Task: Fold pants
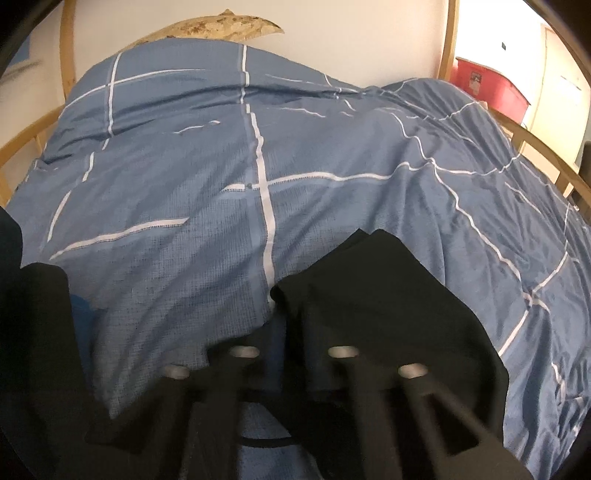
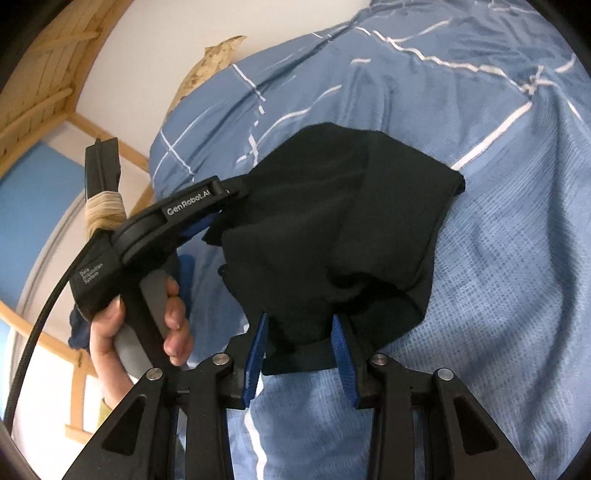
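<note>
The right tongs [image 2: 301, 343] hold the near edge of the black pants [image 2: 332, 236]: cloth bunches between the two blue pads [image 2: 341, 347], which press on it from both sides. The left tongs [image 2: 221, 190], seen from the right wrist view, are closed on the far left edge of the same pants, with a fold of cloth pinched at their tip. A hand [image 2: 155, 325] grips the handle of that tool, and a black cable [image 2: 40, 328] runs off it. In the left wrist view the tongs' own tips [image 1: 291, 321] are blurred and partly covered by the black cloth.

The pants hang as a loose bundle between the two tongs, just above a blue duvet [image 1: 221, 166] with white lines. The duvet covers a bed with a wooden frame [image 1: 448, 40]. Beyond the duvet's far edge lies a tan patterned pillow [image 1: 221, 26], against a white wall [image 1: 332, 33].
</note>
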